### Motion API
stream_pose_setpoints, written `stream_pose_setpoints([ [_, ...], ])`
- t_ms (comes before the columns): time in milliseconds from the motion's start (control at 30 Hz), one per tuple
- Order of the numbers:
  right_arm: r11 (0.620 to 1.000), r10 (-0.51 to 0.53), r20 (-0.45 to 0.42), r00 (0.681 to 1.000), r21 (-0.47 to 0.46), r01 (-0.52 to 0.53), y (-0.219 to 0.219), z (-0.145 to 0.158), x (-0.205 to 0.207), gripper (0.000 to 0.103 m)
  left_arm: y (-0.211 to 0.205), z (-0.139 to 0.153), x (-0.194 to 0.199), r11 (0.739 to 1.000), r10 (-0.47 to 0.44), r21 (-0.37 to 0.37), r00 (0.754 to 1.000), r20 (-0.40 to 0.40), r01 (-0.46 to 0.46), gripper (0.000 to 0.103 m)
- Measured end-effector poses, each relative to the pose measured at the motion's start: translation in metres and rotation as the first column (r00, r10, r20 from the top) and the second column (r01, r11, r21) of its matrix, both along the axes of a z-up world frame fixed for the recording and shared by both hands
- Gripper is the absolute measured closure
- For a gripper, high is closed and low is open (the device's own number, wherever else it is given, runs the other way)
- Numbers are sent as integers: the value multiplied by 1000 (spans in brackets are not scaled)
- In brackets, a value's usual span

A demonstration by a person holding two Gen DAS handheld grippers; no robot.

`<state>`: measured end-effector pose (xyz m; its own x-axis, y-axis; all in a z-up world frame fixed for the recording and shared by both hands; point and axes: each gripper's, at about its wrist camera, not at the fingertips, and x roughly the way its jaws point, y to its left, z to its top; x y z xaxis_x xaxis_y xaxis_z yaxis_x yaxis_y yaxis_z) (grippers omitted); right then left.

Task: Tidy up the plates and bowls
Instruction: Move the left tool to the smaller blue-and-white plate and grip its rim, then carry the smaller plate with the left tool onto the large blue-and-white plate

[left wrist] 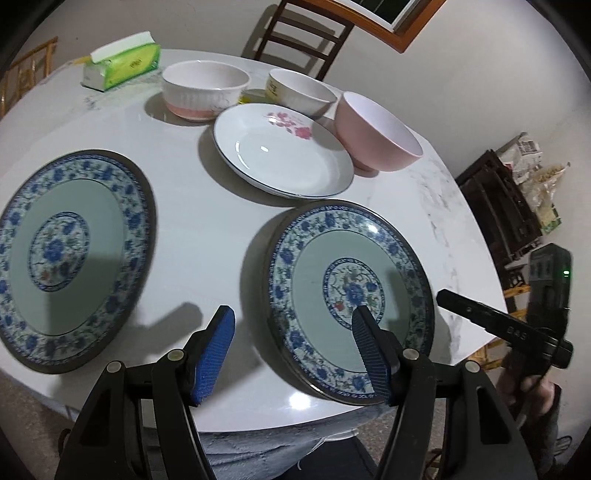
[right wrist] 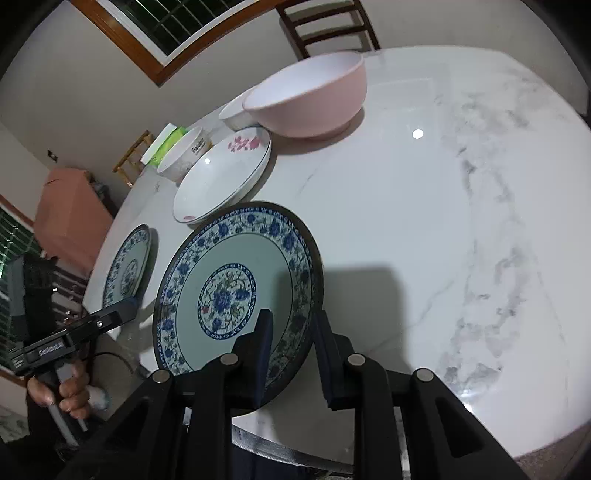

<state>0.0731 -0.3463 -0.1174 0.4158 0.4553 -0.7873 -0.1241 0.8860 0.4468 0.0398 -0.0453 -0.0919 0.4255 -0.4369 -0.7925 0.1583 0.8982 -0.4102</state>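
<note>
Two blue-flowered plates with dark rims are in view. The nearer plate [left wrist: 351,291] [right wrist: 236,291] is tilted off the white marble table [left wrist: 207,229]. My right gripper [right wrist: 292,314] is shut on its rim, one finger over the face and one behind the edge. In the left wrist view it [left wrist: 441,295] comes in from the right at the plate's edge. My left gripper [left wrist: 291,312] is open and straddles that plate's left rim, its pads not touching. The second plate [left wrist: 70,258] [right wrist: 127,266] lies flat to the left.
Farther back are a white plate with pink flowers [left wrist: 284,155], a pink bowl [left wrist: 376,133], a ribbed white-and-pink bowl [left wrist: 205,88], a white bowl with a yellow label [left wrist: 299,92] and a green tissue pack [left wrist: 122,62]. A chair [left wrist: 303,33] stands behind the table. A hand [right wrist: 66,387] holds the left gripper.
</note>
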Motion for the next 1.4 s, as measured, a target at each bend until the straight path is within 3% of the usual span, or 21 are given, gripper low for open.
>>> stream_pose_setpoints([
  [367,995,7,-39,999,104,-3,-17,-25,13,78,0,-13,11,1000,-24,0,999,-31,24,43],
  [567,992,20,-37,999,124,-15,-17,-30,17,78,-2,-19,18,1000,-28,3,998,-54,28,57],
  [867,989,44,-29,999,143,-39,-14,-32,21,81,-5,-32,25,999,-40,-11,995,-88,39,68],
  [1033,993,46,-23,999,114,-43,-9,-32,19,89,-9,-32,25,998,-64,5,995,-79,64,74],
  [1133,993,26,-28,999,114,-22,-9,-32,18,89,-7,-33,25,998,-46,26,996,-81,49,86],
  [1400,996,7,-31,999,87,-4,-2,-26,12,89,-3,-32,20,999,-36,37,995,-91,39,87],
])
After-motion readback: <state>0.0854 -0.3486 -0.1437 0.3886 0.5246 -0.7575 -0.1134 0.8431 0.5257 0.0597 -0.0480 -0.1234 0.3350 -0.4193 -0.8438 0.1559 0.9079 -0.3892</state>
